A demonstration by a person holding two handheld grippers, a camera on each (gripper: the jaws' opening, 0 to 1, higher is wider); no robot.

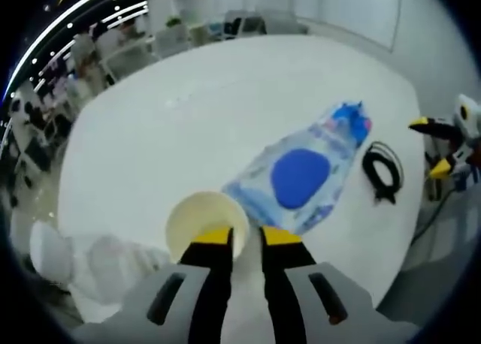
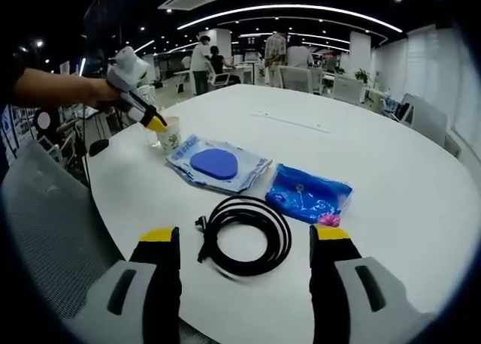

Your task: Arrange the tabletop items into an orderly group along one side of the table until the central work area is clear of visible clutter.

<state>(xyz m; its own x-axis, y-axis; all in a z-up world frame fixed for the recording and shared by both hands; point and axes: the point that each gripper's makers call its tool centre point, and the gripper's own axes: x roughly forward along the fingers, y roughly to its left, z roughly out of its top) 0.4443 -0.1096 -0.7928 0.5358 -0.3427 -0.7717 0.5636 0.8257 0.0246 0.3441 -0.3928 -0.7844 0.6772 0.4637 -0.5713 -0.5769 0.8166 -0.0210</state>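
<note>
A large white round table [image 2: 391,171] stands in a bright open office with ceiling light strips, chairs and people beyond. The left claw [image 1: 245,236] is clamped on the rim of a paper cup [image 1: 201,222], beside the wipes pack [image 1: 299,177]. The right claw [image 2: 245,235], spread wide, hovers over the coiled black cable [image 2: 246,233], with the blue pouch [image 2: 308,195] just beyond.

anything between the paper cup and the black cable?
Yes. In the right gripper view the wipes pack with the blue lid lies between the paper cup and the coiled black cable. The left tongs grip the cup.
</note>
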